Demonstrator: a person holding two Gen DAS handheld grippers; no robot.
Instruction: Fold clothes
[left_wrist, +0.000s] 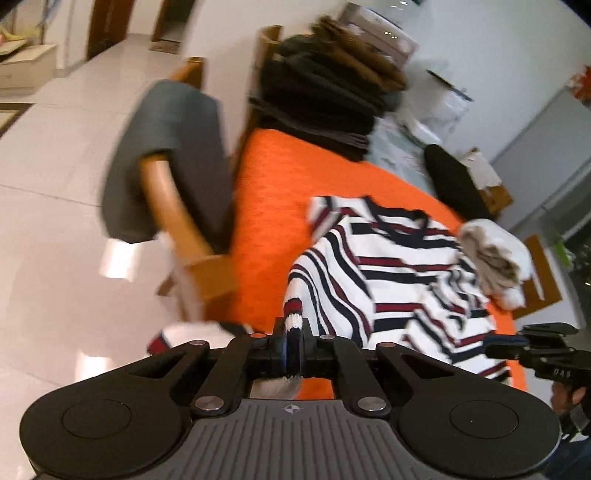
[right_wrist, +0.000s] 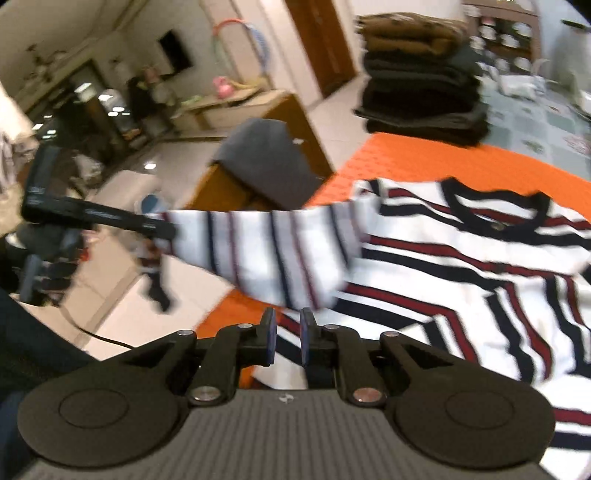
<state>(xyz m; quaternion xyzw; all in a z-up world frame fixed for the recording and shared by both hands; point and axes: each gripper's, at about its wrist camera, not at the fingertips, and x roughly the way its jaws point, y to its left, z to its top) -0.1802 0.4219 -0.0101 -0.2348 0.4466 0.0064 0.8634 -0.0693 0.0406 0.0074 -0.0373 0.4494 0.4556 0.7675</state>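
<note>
Orange mat (left_wrist: 266, 206) covering the tabletop, pale tiled floor (left_wrist: 55, 206) beyond; striped sweater (right_wrist: 461, 266) lying spread on the mat, neckline away from the cameras; stack of folded dark clothes (right_wrist: 421, 99) at the mat's far edge; grey-cushioned wooden chair (left_wrist: 170, 162) beside the tabletop; left gripper (left_wrist: 293, 332), fingers clamped on the sweater's cuff, sleeve (right_wrist: 266, 247) stretched out past the mat's edge; right gripper (right_wrist: 287, 334), fingers narrowly parted over the hem, nothing pinched

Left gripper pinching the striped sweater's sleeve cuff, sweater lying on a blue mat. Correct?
Not quite: the mat is orange, not blue. The left wrist view shows it, and the right wrist view agrees. The rest holds: the left gripper is shut on the sleeve cuff of the striped sweater.
</note>
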